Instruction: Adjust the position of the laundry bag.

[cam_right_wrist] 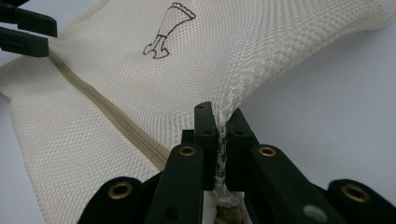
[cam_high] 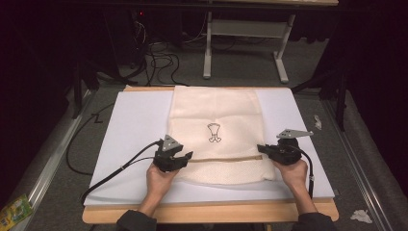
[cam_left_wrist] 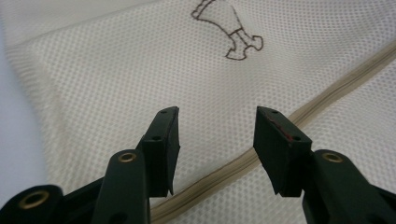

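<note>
The mesh laundry bag [cam_high: 216, 134] lies flat at the centre of the white board [cam_high: 130, 125], its zipper [cam_high: 226, 159] running left to right across the near part. A small dark printed figure [cam_high: 214, 133] marks the middle of the bag.

The right gripper [cam_right_wrist: 218, 119] is clamped on the right edge of the bag at the zipper's end; mesh is bunched between its closed jaws and lifts slightly off the board. Keep this grip steady so the zipper line stays taut.

The left gripper [cam_left_wrist: 215, 135] hovers over the zipper near the bag's left edge, jaws about half open with nothing pinched between them. The zipper pull is not discernible.

Recommended procedure: lower the left gripper squarely over the zipper tape, close on the tape or pull rather than on loose mesh, then draw along the zipper line, opposing the right gripper. Avoid lifting; slack mesh may snag.
</note>
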Demonstrator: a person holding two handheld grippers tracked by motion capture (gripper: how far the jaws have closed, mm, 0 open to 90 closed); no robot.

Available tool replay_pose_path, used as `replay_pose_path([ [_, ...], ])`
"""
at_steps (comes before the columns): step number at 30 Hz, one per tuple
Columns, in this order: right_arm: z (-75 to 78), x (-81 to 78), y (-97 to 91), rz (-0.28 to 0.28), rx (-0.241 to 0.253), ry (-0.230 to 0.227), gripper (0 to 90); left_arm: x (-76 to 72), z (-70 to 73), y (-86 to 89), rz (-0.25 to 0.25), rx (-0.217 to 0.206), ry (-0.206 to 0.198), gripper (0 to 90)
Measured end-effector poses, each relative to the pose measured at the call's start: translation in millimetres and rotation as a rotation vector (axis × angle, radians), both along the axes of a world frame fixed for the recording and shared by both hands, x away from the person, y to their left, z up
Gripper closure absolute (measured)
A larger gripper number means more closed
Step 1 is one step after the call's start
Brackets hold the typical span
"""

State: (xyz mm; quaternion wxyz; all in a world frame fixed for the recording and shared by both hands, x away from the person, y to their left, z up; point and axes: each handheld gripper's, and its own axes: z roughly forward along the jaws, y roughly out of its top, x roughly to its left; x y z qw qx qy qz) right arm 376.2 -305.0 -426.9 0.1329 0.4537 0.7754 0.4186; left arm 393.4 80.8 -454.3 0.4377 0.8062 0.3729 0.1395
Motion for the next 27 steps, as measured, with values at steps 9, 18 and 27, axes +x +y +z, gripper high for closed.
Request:
replay_pose_path([
  [9, 1.9, -0.7, 1.0, 0.006, 0.026, -0.001, 87.7, 0.4, 4.9, -35.0, -0.088, -0.021, 0.014, 51.8],
  [18, 2.5, -1.2, 1.1, 0.005, 0.034, 0.004, 87.7, -1.9, 7.0, -64.3, -0.166, 0.013, 0.005, 55.0],
  [27, 6.9, -0.7, 3.3, 0.011, 0.024, 0.003, 87.7, -3.0, 10.4, -88.4, -0.22, -0.034, 0.012, 54.9],
])
